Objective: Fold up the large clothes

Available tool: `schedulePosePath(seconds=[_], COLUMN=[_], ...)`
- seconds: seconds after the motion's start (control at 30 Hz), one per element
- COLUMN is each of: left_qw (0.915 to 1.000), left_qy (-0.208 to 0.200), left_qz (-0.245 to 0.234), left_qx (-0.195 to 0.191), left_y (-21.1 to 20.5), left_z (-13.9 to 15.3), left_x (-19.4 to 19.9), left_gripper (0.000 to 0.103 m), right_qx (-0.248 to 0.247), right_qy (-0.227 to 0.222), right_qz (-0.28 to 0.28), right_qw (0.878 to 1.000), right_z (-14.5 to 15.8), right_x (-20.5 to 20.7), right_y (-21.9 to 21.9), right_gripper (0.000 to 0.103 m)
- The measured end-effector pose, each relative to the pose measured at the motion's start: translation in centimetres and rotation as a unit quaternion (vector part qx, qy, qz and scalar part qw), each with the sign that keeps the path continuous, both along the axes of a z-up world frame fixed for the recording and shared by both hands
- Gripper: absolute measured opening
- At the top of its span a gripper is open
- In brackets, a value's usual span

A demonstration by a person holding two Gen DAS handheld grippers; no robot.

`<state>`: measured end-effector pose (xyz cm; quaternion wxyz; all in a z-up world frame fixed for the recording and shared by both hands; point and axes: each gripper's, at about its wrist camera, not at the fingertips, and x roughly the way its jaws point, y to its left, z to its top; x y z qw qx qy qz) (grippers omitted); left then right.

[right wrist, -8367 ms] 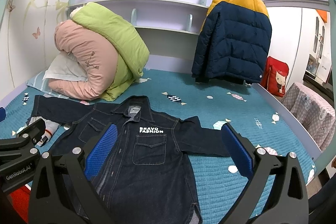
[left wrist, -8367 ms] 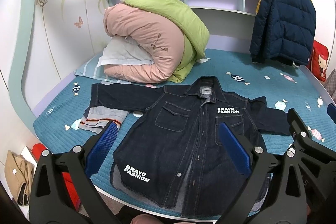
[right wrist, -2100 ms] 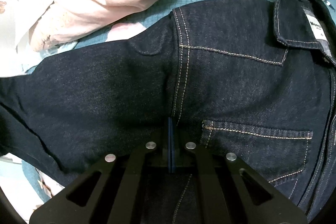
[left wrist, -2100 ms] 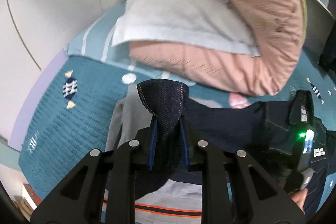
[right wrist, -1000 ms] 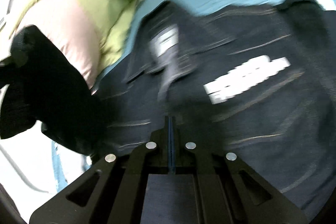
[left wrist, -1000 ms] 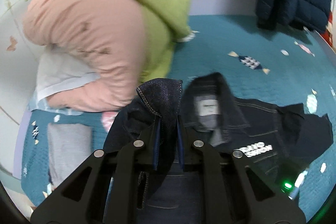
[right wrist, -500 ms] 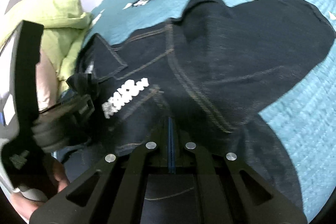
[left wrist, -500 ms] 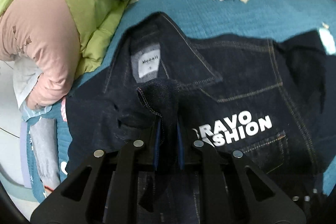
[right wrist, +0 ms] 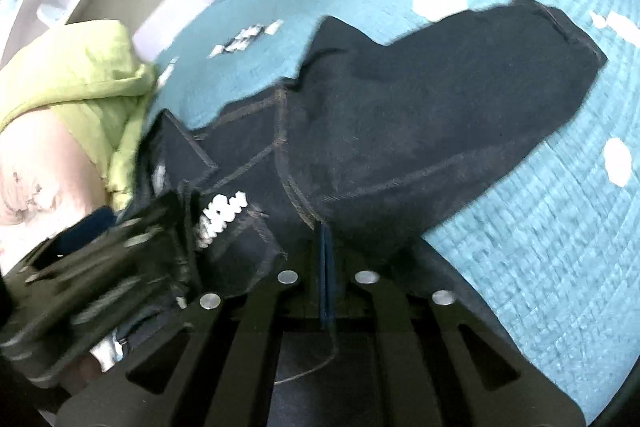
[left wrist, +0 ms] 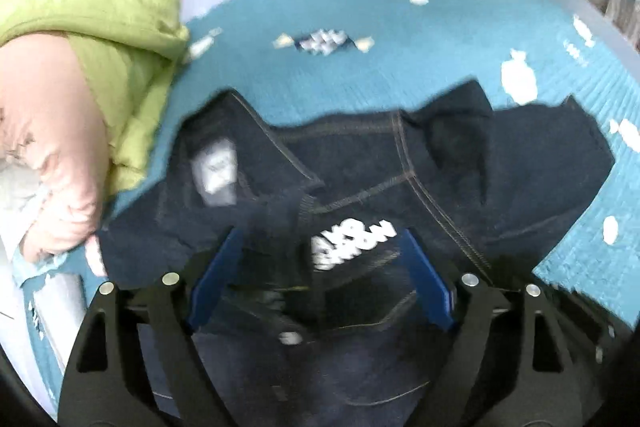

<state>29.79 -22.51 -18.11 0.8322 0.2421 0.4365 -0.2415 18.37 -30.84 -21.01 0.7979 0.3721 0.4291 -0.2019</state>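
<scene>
**Sleeve laid over the chest, one claw free**

While the left claw (left wrist: pixel 320 275) stands wide above the denim jacket (left wrist: pixel 360 179), its jaws have just been opening, and the sleeve cuff (left wrist: pixel 280 223) lies loose between the blue pads, no longer pinched. The right claw (right wrist: pixel 326 267) is closed, or almost so, on a fold of the jacket beside the white chest lettering (right wrist: pixel 220 213).

The jacket lies front up on the teal bed cover (right wrist: pixel 540 247); its other sleeve (right wrist: pixel 460 87) is spread out flat, away from the lettering. Beyond the collar, a green and pink duvet (left wrist: pixel 80 67) is piled up.

I judge the denim thick and rather heavy, soft yet holding a crease. Seams, the cuff and the hem should give the firmest hold.
</scene>
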Motion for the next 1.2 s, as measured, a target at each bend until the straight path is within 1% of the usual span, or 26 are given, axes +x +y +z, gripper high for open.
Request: schedulePosePath(seconds=[0.03, 0.1, 0.13, 0.17, 0.2, 0.27, 0.3, 0.33, 0.4, 0.43, 0.5, 0.57, 0.6, 0.63, 0.7, 0.73, 0.77, 0.8, 0.83, 0.87, 0.9, 0.93, 0.97, 1.0, 1.07, 1.2], left_qw=[1.0, 0.9998, 0.9997, 0.9996, 0.9995, 0.9987, 0.9976, 0.9965, 0.9906, 0.9868, 0.9805, 0.9715, 0.9647, 0.958, 0.9479, 0.943, 0.9344, 0.9308, 0.9329, 0.935, 0.9412, 0.9457, 0.9464, 0.9473, 0.9456, 0.9492], left_qy=[-0.001, -0.001, -0.003, -0.004, -0.002, 0.006, 0.012, 0.019, 0.064, 0.088, 0.115, 0.144, 0.164, 0.183, 0.216, 0.233, 0.253, 0.255, 0.25, 0.249, 0.23, 0.216, 0.21, 0.2, 0.197, 0.177], left_qz=[0.003, 0.015, 0.021, 0.027, 0.032, 0.051, 0.067, 0.08, 0.12, 0.136, 0.159, 0.186, 0.202, 0.214, 0.219, 0.22, 0.226, 0.231, 0.224, 0.213, 0.217, 0.222, 0.227, 0.235, 0.238, 0.238], left_qx=[-0.003, -0.011, -0.012, -0.009, -0.007, 0.002, 0.011, 0.016, 0.009, 0.0, -0.012, -0.031, -0.04, -0.056, -0.084, -0.091, -0.109, -0.123, -0.131, -0.136, -0.119, -0.101, -0.095, -0.085, -0.101, -0.105], left_y=[0.8, 4.0, 5.8, 7.5, 8.8, 12.4, 14.3, 15.7, 19.6, 21.5, 24.3, 27.3, 28.8, 30.0, 31.4, 31.7, 32.3, 32.7, 32.6, 32.3, 31.9, 31.5, 31.4, 31.5, 32.1, 32.5], left_z=[0.9, 2.0, 2.3, 2.3, 2.1, 1.2, 0.3, -0.3, -2.5, -3.5, -5.0, -6.5, -7.3, -8.1, -9.5, -10.1, -10.7, -10.8, -10.7, -10.6, -10.2, -10.0, -9.9, -9.7, -9.0, -7.5], left_x=[0.3, 1.7, 2.4, 3.0, 3.6, 5.2, 6.2, 6.8, 8.7, 9.4, 10.2, 11.2, 11.8, 12.3, 13.2, 13.4, 13.8, 13.8, 13.8, 13.7, 13.4, 13.2, 13.2, 13.1, 12.8, 11.6], left_gripper=[0.083, 0.088, 0.088, 0.088, 0.088, 0.087, 0.083, 0.075, 0.069, 0.062, 0.058, 0.058, 0.06, 0.066, 0.071, 0.071, 0.071, 0.069, 0.05, 0.04, 0.028, 0.022, 0.018, 0.011, 0.009, 0.005], right_qx=[0.0, 0.0, 0.002, 0.006, 0.007, 0.007, 0.015, 0.025, 0.035, 0.039, 0.056, 0.062, 0.057, 0.056, 0.062, 0.063, 0.068, 0.073, 0.082, 0.073, 0.059, 0.05, 0.046, 0.039, 0.031, 0.024], right_qy=[-0.001, -0.003, -0.004, -0.003, -0.003, 0.003, 0.009, 0.01, 0.022, 0.029, 0.034, 0.038, 0.041, 0.044, 0.049, 0.047, 0.041, 0.044, 0.047, 0.048, 0.051, 0.051, 0.045, 0.041, 0.033, 0.021], right_qz=[0.013, 0.034, 0.049, 0.069, 0.08, 0.112, 0.125, 0.134, 0.143, 0.148, 0.157, 0.158, 0.158, 0.158, 0.15, 0.15, 0.154, 0.154, 0.154, 0.153, 0.153, 0.149, 0.142, 0.137, 0.128, 0.141], right_qw=[1.0, 0.999, 0.999, 0.998, 0.997, 0.994, 0.992, 0.991, 0.989, 0.988, 0.985, 0.985, 0.985, 0.985, 0.986, 0.986, 0.985, 0.984, 0.984, 0.984, 0.985, 0.986, 0.988, 0.989, 0.991, 0.989], right_z=[0.3, 0.5, 0.6, 0.6, 0.6, 0.0, -0.6, -1.2, -2.4, -3.2, -4.3, -5.0, -5.1, -5.3, -5.5, -5.5, -5.5, -5.6, -5.8, -5.8, -5.7, -5.4, -5.0, -4.4, -3.2, -1.0], right_x=[0.7, 2.3, 3.0, 3.8, 4.8, 6.2, 6.9, 7.5, 8.5, 9.0, 9.4, 9.8, 10.1, 10.4, 10.5, 10.5, 10.6, 10.5, 10.6, 10.7, 10.7, 10.6, 10.4, 10.2, 9.6, 8.9], right_y=[0.3, 1.0, 1.5, 2.2, 2.9, 4.6, 5.4, 5.9, 6.8, 7.4, 8.1, 8.6, 8.9, 9.0, 9.0, 9.1, 9.3, 9.3, 9.5, 9.8, 10.1, 10.4, 10.5, 10.5, 10.0, 9.8], right_gripper=[0.008, 0.02, 0.023, 0.031, 0.034, 0.034, 0.034, 0.034, 0.034, 0.034, 0.034, 0.034, 0.034, 0.034, 0.034, 0.034, 0.029, 0.012, 0.007, 0.006, 0.005, 0.004, 0.004, 0.003, 0.003, 0.003])
